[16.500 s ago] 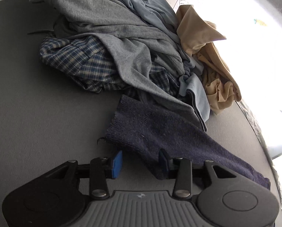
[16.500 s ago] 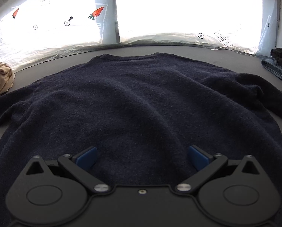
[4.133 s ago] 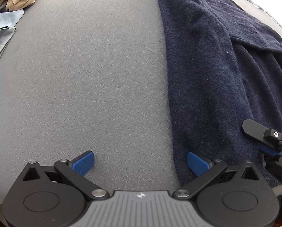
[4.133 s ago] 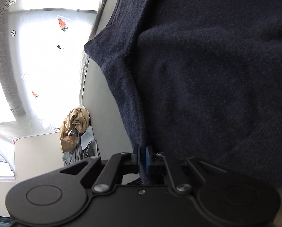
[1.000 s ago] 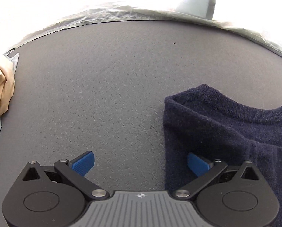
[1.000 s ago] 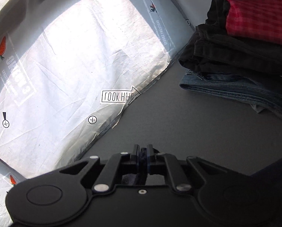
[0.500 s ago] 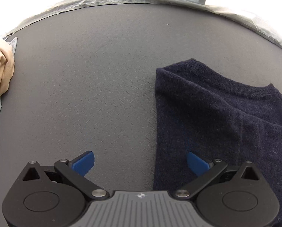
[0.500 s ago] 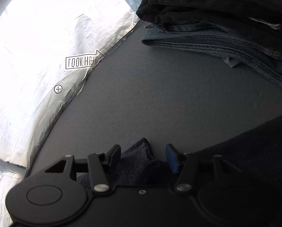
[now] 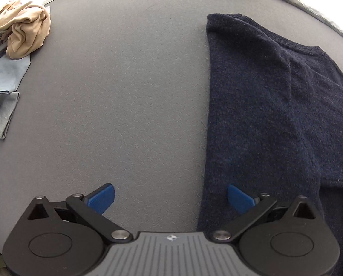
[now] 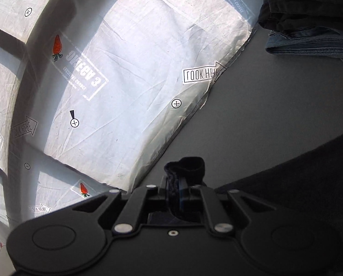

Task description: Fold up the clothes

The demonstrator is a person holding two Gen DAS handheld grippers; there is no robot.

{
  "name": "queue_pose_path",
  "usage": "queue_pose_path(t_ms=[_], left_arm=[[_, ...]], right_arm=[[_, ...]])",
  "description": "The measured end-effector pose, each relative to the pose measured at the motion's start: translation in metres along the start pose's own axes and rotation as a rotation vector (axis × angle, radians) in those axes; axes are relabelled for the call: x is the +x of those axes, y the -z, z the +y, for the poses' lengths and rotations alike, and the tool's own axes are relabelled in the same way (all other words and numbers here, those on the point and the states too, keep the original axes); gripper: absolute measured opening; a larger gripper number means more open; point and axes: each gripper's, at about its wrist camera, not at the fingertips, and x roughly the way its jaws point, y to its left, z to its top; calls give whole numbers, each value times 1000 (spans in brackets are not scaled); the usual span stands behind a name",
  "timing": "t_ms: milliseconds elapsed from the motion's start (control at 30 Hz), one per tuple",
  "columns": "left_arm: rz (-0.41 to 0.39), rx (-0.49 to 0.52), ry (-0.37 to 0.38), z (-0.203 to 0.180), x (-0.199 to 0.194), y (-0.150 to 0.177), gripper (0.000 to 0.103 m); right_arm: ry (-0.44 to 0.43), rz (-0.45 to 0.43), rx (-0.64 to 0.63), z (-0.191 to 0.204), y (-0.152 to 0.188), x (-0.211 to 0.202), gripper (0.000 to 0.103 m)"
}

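Sweater [image 9: 275, 105] lay on the grey table [image 9: 130, 87], its near side already turned inward so that a straight folded edge ran down toward our left gripper [image 9: 170, 199]. We held that gripper above this edge with its jaws spread wide and nothing between them, one pad over bare table and the other over the knit, probably ready to catch the fold. Our right gripper [image 10: 183, 193] had just loosened and clamped down again, and its jaws were pressed together on a bunched bit of dark knit [image 10: 186, 168], most likely a sleeve or corner, so we could carry it across for the next fold. Farther out, a loose heap of unfolded clothes [image 9: 21, 32] sat at the far left of the table, while a stack of folded clothes [image 10: 309, 27] stood at the right, apart from the sweater. Beyond the table edge hung a bright crinkled plastic sheet [image 10: 125, 69] printed with carrots and arrows.
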Motion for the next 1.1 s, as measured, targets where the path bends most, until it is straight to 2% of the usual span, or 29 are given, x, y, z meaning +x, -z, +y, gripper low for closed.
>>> queue_pose_path(t_ms=[167, 400, 733, 1100], left_arm=[[-13, 113, 1, -13, -8, 51, 103], [-27, 207, -19, -20, -20, 90, 103], [-15, 222, -2, -15, -27, 130, 103], [10, 217, 16, -9, -28, 156, 103]], right_arm=[[-87, 86, 57, 14, 45, -9, 8], [-136, 194, 140, 17, 106, -26, 8], [-165, 314, 201, 20, 174, -53, 8], [-193, 404, 161, 33, 211, -70, 8]])
